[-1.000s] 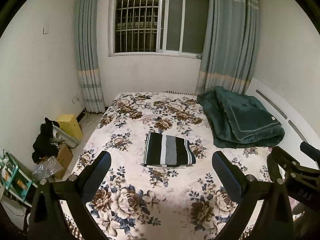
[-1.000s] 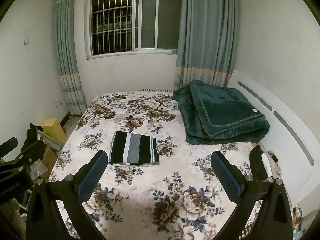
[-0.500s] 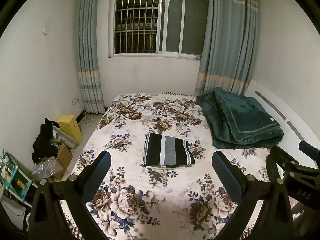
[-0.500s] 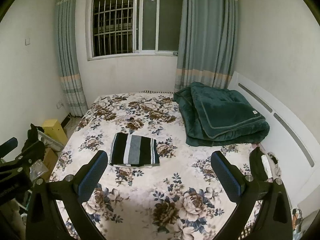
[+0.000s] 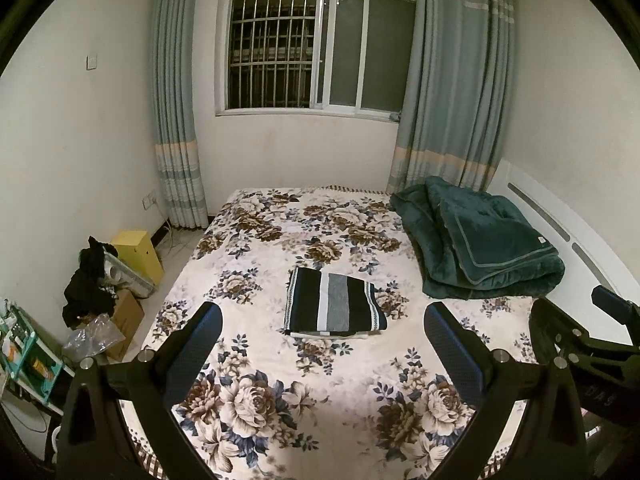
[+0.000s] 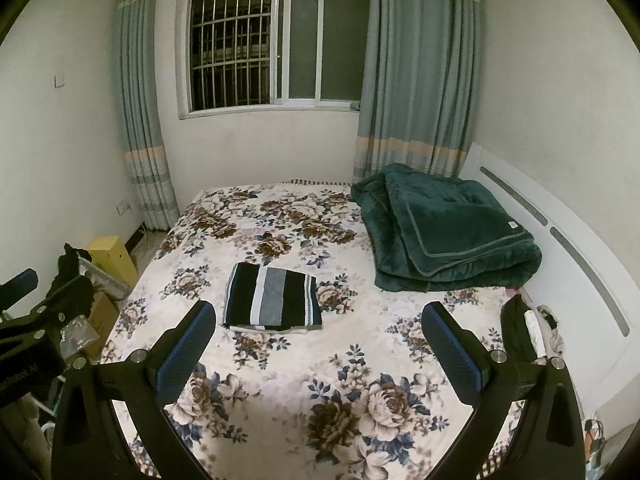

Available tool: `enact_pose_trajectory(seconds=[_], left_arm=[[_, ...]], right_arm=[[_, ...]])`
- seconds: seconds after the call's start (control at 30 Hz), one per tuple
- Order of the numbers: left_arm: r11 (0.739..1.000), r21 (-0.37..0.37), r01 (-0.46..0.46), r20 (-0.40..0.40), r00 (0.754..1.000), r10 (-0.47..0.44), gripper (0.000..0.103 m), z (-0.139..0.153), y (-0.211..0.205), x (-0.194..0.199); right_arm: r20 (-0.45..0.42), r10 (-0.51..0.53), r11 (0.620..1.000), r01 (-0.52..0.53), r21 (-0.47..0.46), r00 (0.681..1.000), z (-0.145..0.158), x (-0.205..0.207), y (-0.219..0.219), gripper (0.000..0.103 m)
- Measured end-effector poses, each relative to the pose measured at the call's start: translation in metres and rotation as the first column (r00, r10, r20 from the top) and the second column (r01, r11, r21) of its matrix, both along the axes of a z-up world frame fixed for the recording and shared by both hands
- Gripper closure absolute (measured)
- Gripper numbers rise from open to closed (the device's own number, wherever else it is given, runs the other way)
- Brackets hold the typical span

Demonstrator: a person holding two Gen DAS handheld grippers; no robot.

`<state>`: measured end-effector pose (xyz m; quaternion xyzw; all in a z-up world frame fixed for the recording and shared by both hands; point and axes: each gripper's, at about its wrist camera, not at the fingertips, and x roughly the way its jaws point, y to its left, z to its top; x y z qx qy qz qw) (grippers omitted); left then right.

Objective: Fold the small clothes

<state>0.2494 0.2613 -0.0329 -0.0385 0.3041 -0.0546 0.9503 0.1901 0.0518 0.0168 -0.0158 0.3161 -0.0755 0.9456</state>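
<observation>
My left gripper [image 5: 322,344] hangs spread wide and empty above the bed [image 5: 256,396]; the folded striped garment [image 5: 334,304] lies ahead between its fingers. My right gripper [image 6: 320,344], likewise wide apart, has it ahead-left.

The right claw [image 5: 592,364] body shows faint letters "DAS"; the left claw [image 6: 24,344] body has unclear white letters.

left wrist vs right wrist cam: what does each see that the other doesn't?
Left wrist only: teal rack at the bedside floor, and the right gripper from the side.
Right wrist only: dark bag by the headboard, and the left gripper from the side.
Both: folded striped garment untouched on the floral bed, green blanket, jaws open.
</observation>
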Motion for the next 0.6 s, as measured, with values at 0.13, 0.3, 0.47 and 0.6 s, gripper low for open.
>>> enact_pose_trajectory(seconds=[0.13, 0.3, 0.47, 0.6], left_arm=[[1.000, -0.002, 0.001, -0.001, 1.000, -0.001, 0.000, 0.0005, -0.0006, -0.0008], [1.000, 0.001, -0.002, 0.002, 1.000, 0.002, 0.000, 0.0014, -0.0008, -0.0010], [1.000, 0.002, -0.003, 0.004, 1.000, 0.003, 0.000, 0.0025, -0.0014, -0.0009], [1.000, 0.003, 0.000, 0.003, 1.000, 0.000, 0.000, 0.0024, -0.0021, 0.0002]], right_arm=[[0.001, 0.000, 1.000, 0.000, 0.001, 1.000, -0.0006, -0.0006, 0.0010, 0.000], [0.002, -0.003, 1.000, 0.003, 0.002, 1.000, -0.0007, -0.0016, 0.0015, 0.000], [0.004, -0.004, 1.000, 0.004, 0.003, 1.000, 0.0001, -0.0027, 0.0024, 0.000], [0.006, -0.002, 1.000, 0.002, -0.002, 1.000, 0.0005, -0.0010, 0.0014, 0.000]])
